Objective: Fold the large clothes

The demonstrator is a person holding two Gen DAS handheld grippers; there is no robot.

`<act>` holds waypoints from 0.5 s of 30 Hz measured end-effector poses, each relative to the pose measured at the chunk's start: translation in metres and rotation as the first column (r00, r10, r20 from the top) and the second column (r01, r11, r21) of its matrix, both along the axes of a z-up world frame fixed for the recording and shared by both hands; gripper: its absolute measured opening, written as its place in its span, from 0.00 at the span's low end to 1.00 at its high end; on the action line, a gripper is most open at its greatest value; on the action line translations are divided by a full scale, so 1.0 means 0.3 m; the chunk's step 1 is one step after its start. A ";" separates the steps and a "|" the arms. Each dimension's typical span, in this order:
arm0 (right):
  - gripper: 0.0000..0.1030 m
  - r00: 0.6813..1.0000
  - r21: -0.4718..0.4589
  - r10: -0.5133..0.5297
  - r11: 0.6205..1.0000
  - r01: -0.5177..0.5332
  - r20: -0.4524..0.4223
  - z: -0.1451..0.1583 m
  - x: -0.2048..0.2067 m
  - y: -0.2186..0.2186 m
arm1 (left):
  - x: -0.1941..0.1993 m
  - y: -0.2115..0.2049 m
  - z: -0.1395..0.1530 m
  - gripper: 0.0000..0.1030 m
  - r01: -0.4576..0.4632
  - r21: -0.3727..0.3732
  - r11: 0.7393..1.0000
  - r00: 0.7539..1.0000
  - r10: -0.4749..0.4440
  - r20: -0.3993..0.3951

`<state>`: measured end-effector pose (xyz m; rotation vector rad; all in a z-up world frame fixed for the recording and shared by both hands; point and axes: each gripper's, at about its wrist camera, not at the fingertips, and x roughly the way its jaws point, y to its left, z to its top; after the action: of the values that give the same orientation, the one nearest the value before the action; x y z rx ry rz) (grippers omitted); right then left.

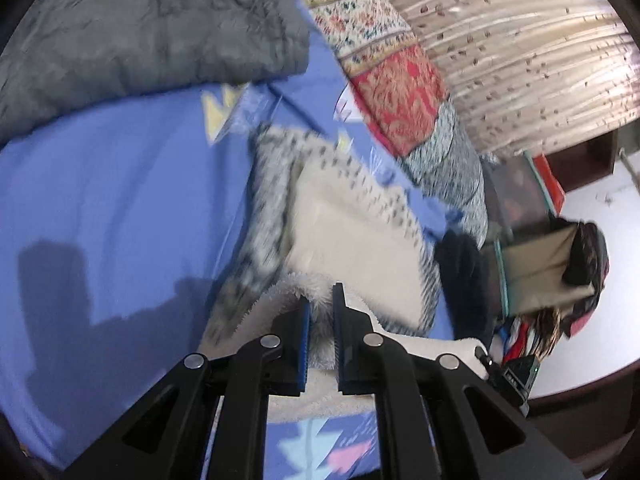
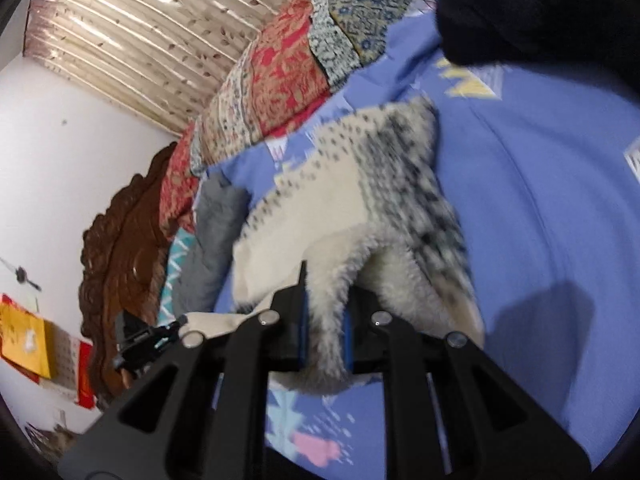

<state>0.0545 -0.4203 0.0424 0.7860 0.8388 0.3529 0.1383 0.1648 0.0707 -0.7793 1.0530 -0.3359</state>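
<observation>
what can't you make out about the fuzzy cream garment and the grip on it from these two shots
- Fuzzy cream garment: motion blur smears its speckled pattern in the left wrist view; overall shape unclear.
- Its gripped edge: hidden between the left gripper fingers, likewise the right gripper.
- Dark cloth: cut off by the right wrist view's top edge.

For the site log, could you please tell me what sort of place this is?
Most likely a bedroom: the fleece garment lies on a blue bedsheet, with a carved wooden headboard and a patterned quilt beside drawn curtains.

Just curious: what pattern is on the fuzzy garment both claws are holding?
Cream fleece garment with dark grey-black speckles, denser along one edge; clearest in the right wrist view.
</observation>
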 end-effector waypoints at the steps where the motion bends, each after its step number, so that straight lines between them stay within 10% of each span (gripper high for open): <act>1: 0.12 1.000 -0.001 0.001 1.000 -0.001 -0.005 0.025 0.036 0.004 | 0.029 0.002 0.014 0.31 -0.004 0.002 1.000 1.000 0.004 -0.001; 7: 0.23 0.986 0.041 -0.149 0.987 0.153 -0.077 0.058 0.415 -0.041 | 0.385 -0.044 0.056 0.32 -0.086 0.114 0.990 0.990 0.098 -0.104; 8: 0.58 0.970 0.023 -0.223 0.974 0.227 -0.097 0.031 0.469 -0.056 | 0.441 -0.050 0.038 0.34 -0.086 0.136 0.987 0.986 0.104 -0.133; 10: 0.87 0.926 0.021 -0.350 0.934 0.356 -0.141 -0.032 0.509 -0.088 | 0.538 -0.054 -0.035 0.35 -0.086 0.182 0.979 0.966 0.127 -0.224; 15: 0.84 0.887 0.108 -0.430 0.886 0.450 -0.168 -0.135 0.516 -0.170 | 0.649 -0.027 -0.135 0.35 -0.102 0.196 0.975 0.942 0.158 -0.295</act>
<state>0.2093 -0.4711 0.0020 1.1204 0.7421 -0.0514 0.3329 0.1568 0.0303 -0.7500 1.2986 -0.0017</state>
